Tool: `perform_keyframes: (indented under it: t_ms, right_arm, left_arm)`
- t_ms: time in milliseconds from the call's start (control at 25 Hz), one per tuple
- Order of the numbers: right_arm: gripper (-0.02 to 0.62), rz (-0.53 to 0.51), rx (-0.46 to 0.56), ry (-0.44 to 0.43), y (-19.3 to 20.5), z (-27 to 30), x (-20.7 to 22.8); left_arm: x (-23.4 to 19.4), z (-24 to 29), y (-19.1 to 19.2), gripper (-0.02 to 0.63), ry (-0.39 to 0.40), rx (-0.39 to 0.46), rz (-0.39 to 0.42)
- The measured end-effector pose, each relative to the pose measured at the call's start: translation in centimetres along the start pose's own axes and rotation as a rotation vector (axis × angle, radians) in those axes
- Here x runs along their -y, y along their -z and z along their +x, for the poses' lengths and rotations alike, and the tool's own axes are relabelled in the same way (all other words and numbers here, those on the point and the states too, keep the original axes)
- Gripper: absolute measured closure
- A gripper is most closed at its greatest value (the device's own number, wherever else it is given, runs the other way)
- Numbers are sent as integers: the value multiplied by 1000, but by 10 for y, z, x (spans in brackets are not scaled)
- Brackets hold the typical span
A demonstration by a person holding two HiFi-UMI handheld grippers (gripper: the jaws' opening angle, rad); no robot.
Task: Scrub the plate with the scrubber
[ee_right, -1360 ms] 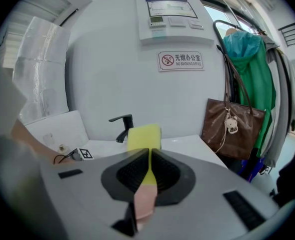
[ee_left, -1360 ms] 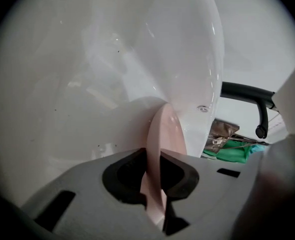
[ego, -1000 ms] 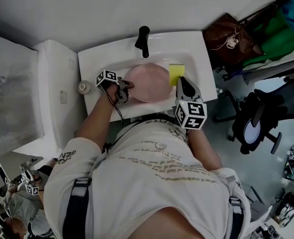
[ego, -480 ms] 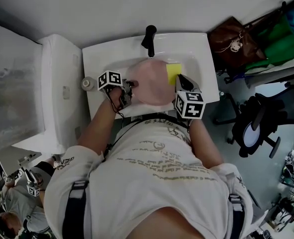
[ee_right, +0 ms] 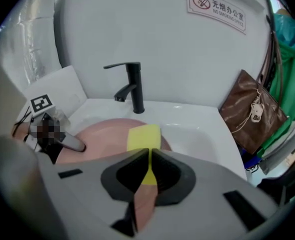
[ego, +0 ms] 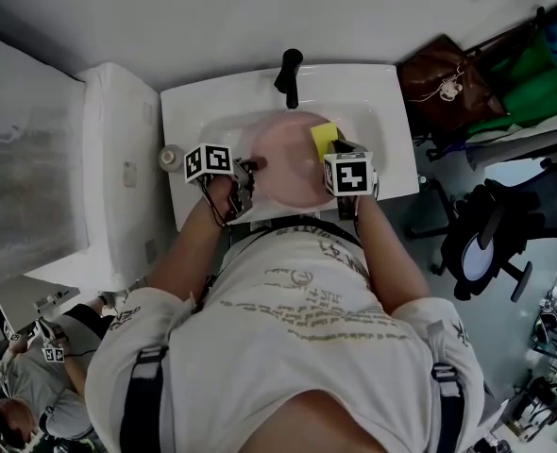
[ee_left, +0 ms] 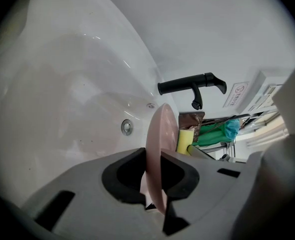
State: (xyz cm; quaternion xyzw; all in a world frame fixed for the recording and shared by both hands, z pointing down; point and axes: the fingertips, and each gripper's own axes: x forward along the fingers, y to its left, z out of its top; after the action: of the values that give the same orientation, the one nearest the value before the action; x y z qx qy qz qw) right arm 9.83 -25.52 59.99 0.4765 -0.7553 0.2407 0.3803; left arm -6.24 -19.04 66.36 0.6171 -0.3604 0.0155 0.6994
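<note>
Head view: pink plate (ego: 288,163) in white sink (ego: 189,107); left hand-held gripper (ego: 250,167) at its left rim, right hand-held gripper (ego: 335,149) at yellow scrubber (ego: 323,139).
Left gripper view: jaws clamped on plate rim.
Right gripper view: jaws pinching scrubber, lying against plate face.

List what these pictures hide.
Head view: floor of the sink, covered by the plate.
Right gripper view: scrubber underside, hidden by its own body and the right claw.
Left gripper view: plate's lower rim, behind the left claw.
Head view: round item beside the sink, too small to identify.
</note>
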Motion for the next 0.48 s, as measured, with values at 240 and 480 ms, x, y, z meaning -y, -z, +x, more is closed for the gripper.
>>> perform_keyframes:
  t_ms: [240, 480]
  right_arm:
    - [558, -50, -72, 16, 4, 11, -5]
    - [558, -21, -77, 22, -4, 19, -8]
  left_arm:
    - [12, -7, 2, 554, 34, -11, 73]
    - [22, -9, 2, 554, 63, -6, 123]
